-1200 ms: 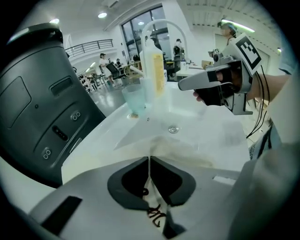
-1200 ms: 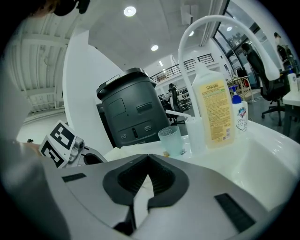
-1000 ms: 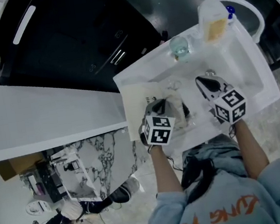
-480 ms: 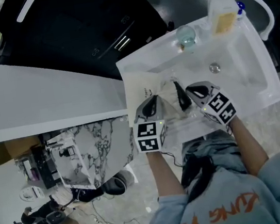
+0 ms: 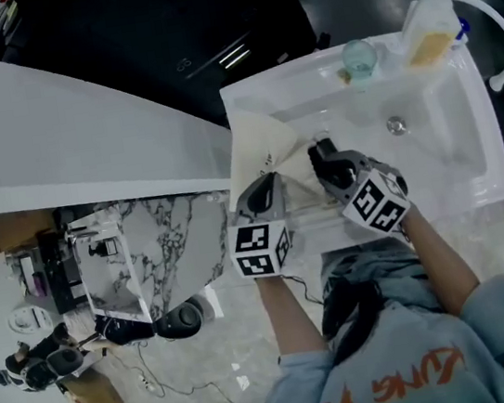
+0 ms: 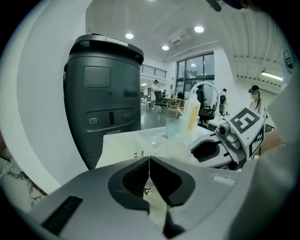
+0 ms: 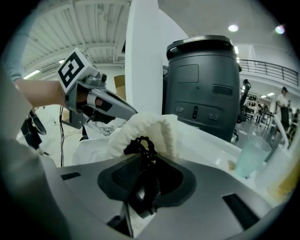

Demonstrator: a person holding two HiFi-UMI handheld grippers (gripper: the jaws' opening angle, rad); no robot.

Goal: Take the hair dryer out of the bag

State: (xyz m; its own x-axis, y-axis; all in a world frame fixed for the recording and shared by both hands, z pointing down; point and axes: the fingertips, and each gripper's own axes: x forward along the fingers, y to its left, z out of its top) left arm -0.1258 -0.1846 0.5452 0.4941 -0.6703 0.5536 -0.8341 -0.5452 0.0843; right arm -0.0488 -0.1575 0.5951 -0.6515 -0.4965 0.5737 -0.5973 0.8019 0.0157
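Note:
A cream cloth bag [image 5: 262, 152] lies on the left rim of the white sink [image 5: 456, 151]. My left gripper [image 5: 266, 184] is shut on the bag's near edge [image 6: 140, 152] and holds it up. My right gripper [image 5: 322, 155] is at the bag's gathered mouth [image 7: 147, 124]. Its jaws [image 7: 149, 157] are opening, and a black coiled cord [image 7: 144, 143] with a dark part of the hair dryer sits between them. I cannot see the pads pressing on it. The rest of the dryer is hidden inside the bag.
A tall dark machine [image 6: 103, 98] stands behind the sink on the left. A glass tumbler [image 5: 359, 56], a yellowish soap bottle [image 5: 432, 26] and a curved white faucet [image 5: 495, 37] stand along the far rim. A drain [image 5: 396, 125] sits in the basin.
Both grippers have moved left across the sink to the bag at its left rim. The right gripper has closed in on the bag's mouth; the left has raised the bag's edge.

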